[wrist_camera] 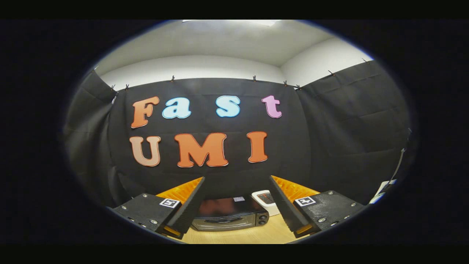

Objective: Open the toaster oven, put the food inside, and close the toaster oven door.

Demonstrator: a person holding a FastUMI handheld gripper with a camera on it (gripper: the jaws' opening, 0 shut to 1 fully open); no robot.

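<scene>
I hold the gripper spread wide with nothing between its fingers, raised above the light wooden tabletop. The black toaster oven with a dark glass door sits beyond the fingertips, framed between them, door shut. Just beside it on the right stands a small white device.

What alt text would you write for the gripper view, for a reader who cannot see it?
The hand-held gripper, its fingers open and holding nothing, points at a toaster oven with its door closed, which sits on a wooden table beyond the fingers. A small white device stands beside the oven, and black cloth forms the wall behind.
</scene>
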